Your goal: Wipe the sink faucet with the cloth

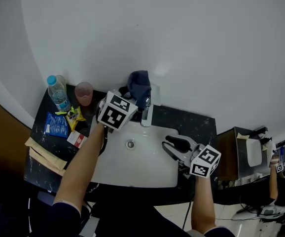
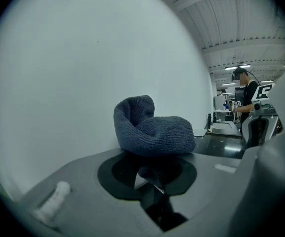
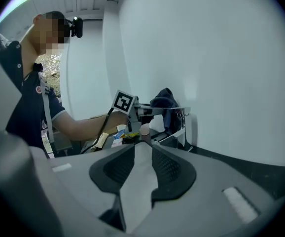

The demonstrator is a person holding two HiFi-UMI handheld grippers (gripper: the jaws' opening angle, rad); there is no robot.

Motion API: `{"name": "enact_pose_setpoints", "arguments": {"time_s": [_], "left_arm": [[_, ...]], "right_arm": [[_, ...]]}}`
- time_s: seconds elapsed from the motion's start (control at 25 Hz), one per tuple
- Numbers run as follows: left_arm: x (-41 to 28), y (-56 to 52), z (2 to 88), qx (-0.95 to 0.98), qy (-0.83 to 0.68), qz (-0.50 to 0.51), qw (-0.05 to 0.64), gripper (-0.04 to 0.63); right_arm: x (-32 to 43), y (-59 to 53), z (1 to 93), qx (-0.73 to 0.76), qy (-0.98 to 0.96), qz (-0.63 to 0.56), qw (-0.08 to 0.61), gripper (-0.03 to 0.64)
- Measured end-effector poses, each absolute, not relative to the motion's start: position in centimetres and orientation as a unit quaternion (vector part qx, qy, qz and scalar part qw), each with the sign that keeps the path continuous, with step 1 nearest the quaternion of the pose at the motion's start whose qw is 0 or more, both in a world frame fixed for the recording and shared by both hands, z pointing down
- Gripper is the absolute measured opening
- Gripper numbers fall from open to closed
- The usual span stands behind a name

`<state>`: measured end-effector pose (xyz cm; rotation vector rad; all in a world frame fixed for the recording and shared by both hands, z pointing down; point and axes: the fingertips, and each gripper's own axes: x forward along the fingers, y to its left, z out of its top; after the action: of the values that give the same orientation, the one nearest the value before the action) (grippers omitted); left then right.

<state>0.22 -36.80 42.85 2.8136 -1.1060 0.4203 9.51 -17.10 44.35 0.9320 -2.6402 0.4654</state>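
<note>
At back edge of sink (image 1: 132, 177), left gripper (image 1: 131, 97) pinches blue cloth (image 1: 139, 84), jaws narrow, atop faucet (image 1: 146, 113). Right gripper (image 1: 174, 145) wide, empty, over right rim. Wiping judged barely begun; spout and base left.

No word, number or brand can be read anywhere. The left gripper (image 1: 127, 95) and the right gripper (image 1: 169, 144) bear only black-and-white square markers. The print on the blue packet (image 1: 57, 124) and the yellow packet (image 1: 74, 115) is too small to read.
</note>
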Motion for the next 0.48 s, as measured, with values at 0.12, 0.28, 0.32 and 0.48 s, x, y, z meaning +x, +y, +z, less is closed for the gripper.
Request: {"name": "enact_pose_setpoints", "arguments": {"time_s": [0.12,0.28,0.32,0.48], "left_arm": [[1.4,-37.5,43.9,0.922,-0.358,0.137,0.054,0.06],[2.4,-37.7,46.2,0.919,-0.355,0.155,0.074,0.06],[2.6,-37.6,47.0,0.918,-0.354,0.162,0.081,0.06],[2.9,-37.6,50.7,0.908,-0.356,0.191,0.108,0.058]], "right_arm": [[9.9,-16.9,44.9,0.33,-0.915,0.173,0.152,0.115],[9.9,-16.7,45.3,0.334,-0.913,0.178,0.15,0.109],[10.1,-16.9,45.2,0.341,-0.911,0.176,0.149,0.103],[11.0,-18.0,45.7,0.384,-0.894,0.163,0.166,0.061]]}}
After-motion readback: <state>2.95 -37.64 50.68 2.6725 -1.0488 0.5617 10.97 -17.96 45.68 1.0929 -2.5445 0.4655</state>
